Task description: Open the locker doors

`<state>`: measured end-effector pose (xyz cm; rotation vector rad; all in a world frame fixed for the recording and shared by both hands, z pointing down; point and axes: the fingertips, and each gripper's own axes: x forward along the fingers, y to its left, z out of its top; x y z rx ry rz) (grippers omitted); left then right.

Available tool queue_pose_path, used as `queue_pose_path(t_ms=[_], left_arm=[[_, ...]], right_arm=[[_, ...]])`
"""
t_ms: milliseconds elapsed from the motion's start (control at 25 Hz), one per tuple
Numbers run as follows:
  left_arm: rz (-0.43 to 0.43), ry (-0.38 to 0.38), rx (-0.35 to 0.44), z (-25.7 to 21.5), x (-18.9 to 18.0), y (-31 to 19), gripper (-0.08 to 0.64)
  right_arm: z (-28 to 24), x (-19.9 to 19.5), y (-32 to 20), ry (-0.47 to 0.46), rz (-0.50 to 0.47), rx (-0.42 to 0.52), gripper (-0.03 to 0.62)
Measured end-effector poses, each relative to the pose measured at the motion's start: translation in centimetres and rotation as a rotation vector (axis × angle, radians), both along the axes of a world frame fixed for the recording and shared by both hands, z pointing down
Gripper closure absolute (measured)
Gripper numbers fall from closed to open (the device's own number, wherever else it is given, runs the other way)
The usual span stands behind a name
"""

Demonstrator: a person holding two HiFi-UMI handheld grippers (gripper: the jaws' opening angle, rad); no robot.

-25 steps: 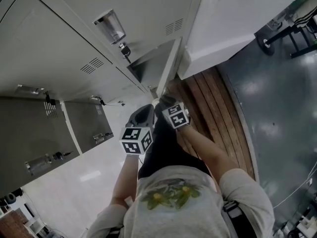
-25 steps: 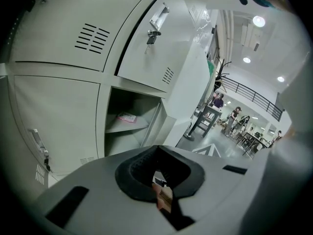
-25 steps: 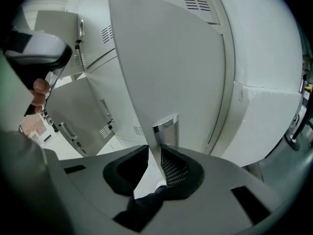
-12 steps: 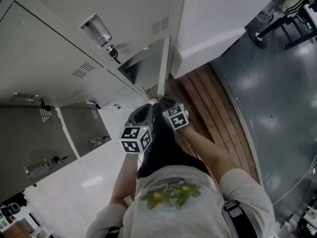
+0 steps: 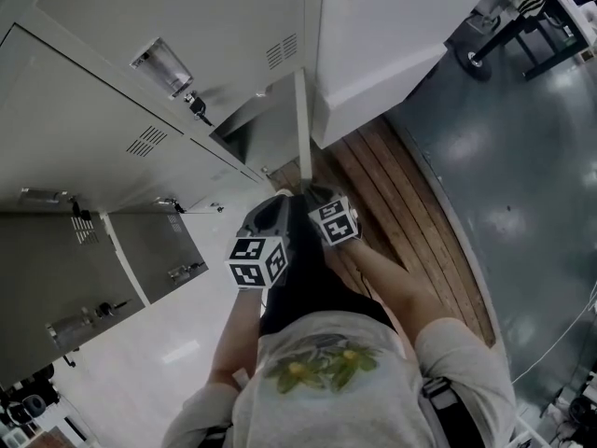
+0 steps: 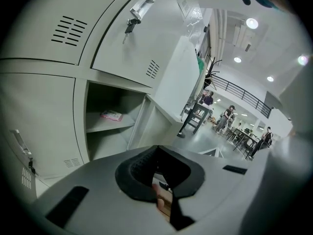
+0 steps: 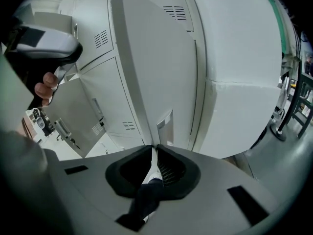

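Right gripper [image 7: 156, 150] has just been closing its jaws and now pinches the edge of the open locker door [image 7: 146, 67]. Left gripper [image 5: 278, 201], closed on nothing, hangs just left of that door.

Packet [image 6: 112, 115] on shelf [image 6: 99, 126] inside open locker [image 6: 100, 98]

Counts: 2 grippers (left gripper [image 6: 157, 176], right gripper [image 7: 155, 153]), 2 marker cubes [image 5: 256, 261], one per gripper. 1 door [image 5: 301, 129] swung out, 1 open compartment [image 6: 105, 97], 1 shelf [image 6: 100, 126] inside, 1 pink packet [image 6: 112, 115] on it. 3 people [image 6: 208, 99] in the far hall.
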<state>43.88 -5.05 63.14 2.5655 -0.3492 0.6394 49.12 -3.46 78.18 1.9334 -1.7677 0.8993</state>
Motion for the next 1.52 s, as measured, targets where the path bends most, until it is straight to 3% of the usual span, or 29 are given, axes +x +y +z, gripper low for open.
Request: queue_pose_path(t_ms=[1520], left_arm=[[0.096, 0.033, -0.072, -0.2, 4.4, 3.1, 0.529]], right_arm=[[0.1, 7.8, 5.8, 0.021, 0.247, -0.042, 0.541]])
